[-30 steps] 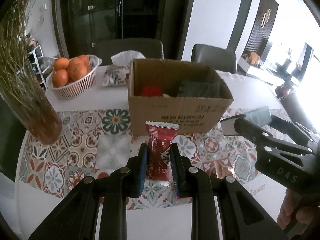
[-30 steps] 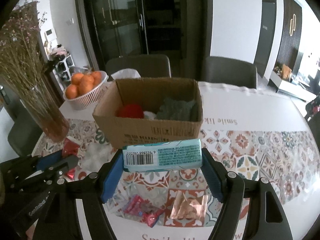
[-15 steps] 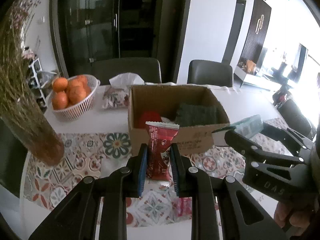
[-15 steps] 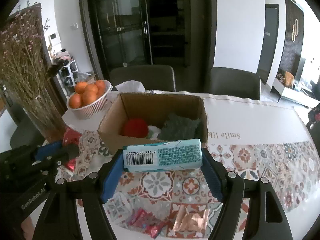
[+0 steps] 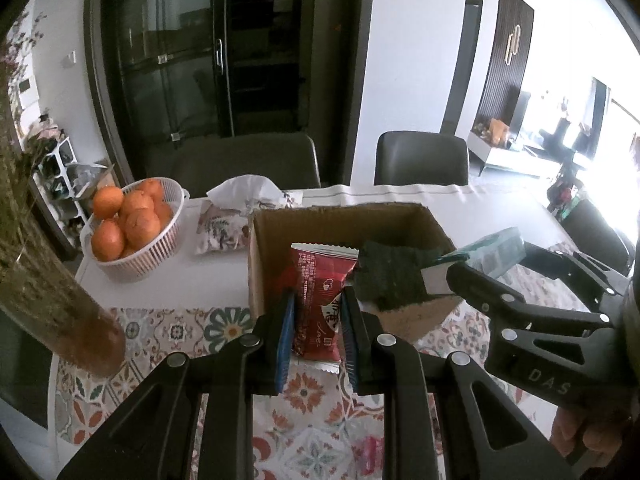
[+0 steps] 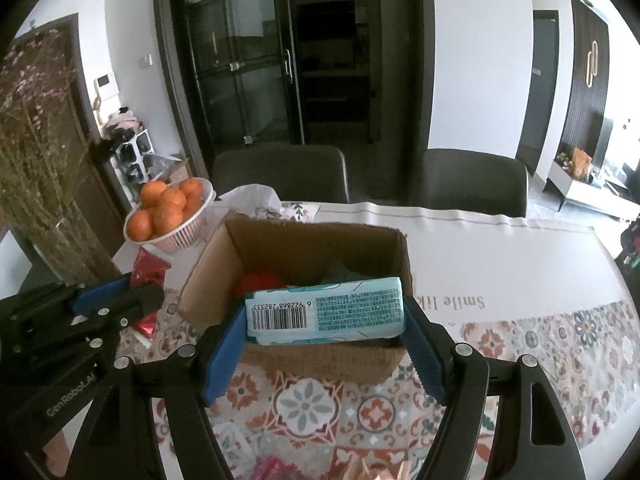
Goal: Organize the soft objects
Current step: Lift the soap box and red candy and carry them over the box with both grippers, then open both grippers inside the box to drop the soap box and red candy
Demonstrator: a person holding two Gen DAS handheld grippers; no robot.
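Pinching one red foil snack packet (image 5: 320,300) upright between its blue pads, the left gripper (image 5: 316,320) hangs at the near edge of one open brown cardboard box (image 6: 320,240). The right gripper (image 6: 324,344) clamps one teal plastic tissue pack (image 6: 326,312) lengthwise over the box's near wall. Inside lie one red ball (image 6: 260,282) and one dark green cloth (image 5: 390,276). Beyond stands one white slatted basket (image 5: 152,248) with roughly six oranges (image 5: 136,216).

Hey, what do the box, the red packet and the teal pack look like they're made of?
Box: brown corrugated cardboard, matte, with raw rough-cut edges.
Red packet: probably glossy plastic film, with a crimped zigzag top seal.
Teal pack: seemingly thin plastic wrap with a slight sheen, printed barcode, over soft contents.
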